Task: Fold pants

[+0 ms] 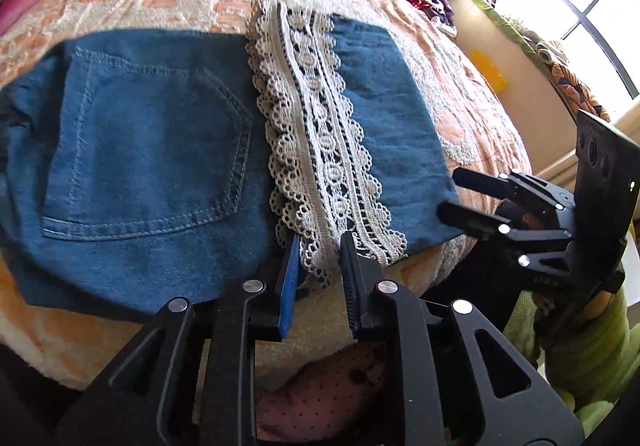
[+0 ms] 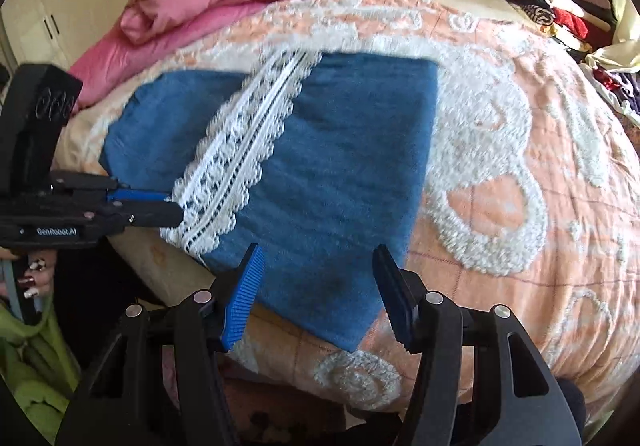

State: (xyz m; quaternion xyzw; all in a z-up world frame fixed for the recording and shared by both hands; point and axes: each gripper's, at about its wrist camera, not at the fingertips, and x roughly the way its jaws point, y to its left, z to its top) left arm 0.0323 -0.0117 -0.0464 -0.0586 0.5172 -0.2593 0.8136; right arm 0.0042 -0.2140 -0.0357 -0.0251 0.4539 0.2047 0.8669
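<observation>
Crosswise, pants (image 1: 160, 149), lace toward grippers.

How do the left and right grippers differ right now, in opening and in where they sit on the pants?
The left gripper has its jaws fairly close together at the near end of the white lace trim; the right gripper is spread much wider. The left straddles the lace strip; the right straddles the plain denim corner of the pants. Both sit at the near edge of the pants on the bedspread, and neither visibly clamps fabric.

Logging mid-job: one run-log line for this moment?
left gripper: open at lace | right gripper: open at pants corner | pants: folded on bed
</observation>
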